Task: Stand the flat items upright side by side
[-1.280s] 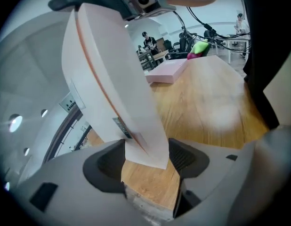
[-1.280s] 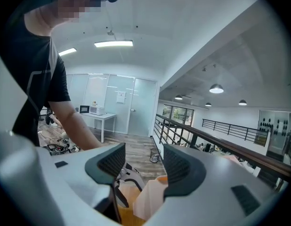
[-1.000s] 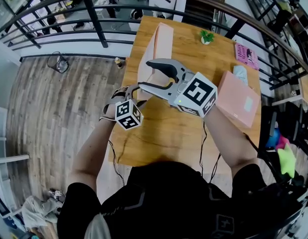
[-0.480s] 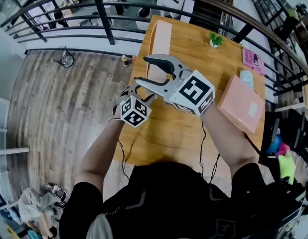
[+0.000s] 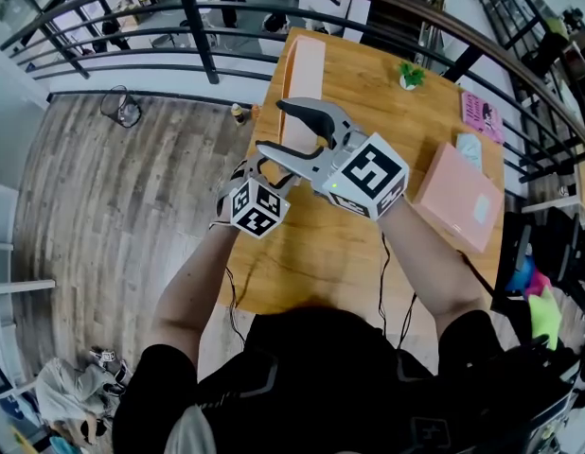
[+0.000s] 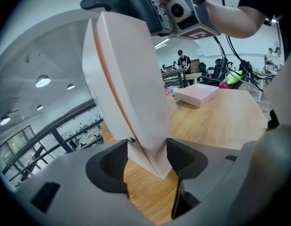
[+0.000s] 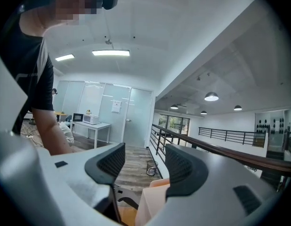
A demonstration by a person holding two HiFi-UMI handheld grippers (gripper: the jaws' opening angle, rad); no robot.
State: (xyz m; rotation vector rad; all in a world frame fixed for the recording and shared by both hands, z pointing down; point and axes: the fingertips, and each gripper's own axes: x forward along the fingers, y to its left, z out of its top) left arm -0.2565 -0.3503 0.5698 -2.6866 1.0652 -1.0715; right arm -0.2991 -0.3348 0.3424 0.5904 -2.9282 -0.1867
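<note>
Wood table point(image 5: 307, 263). Upright book point(image 5: 305, 69), pink, stands at table's far-left edge. Flat book point(image 5: 455, 195), pink, lies at right, well apart. Left gripper point(image 6: 146, 157): jaws just closed in, pinching upright book's lower corner. Right gripper point(image 7: 144, 166): jaws apart, empty, near the book's top.

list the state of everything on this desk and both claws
upright pink box, standing on edge
left claw, closed on the upright pink box's lower corner; its jaws have just been closing
right claw, open, nothing between its jaws
flat pink box, lying flat
pink book, lying flat
potted plant, upright
</note>
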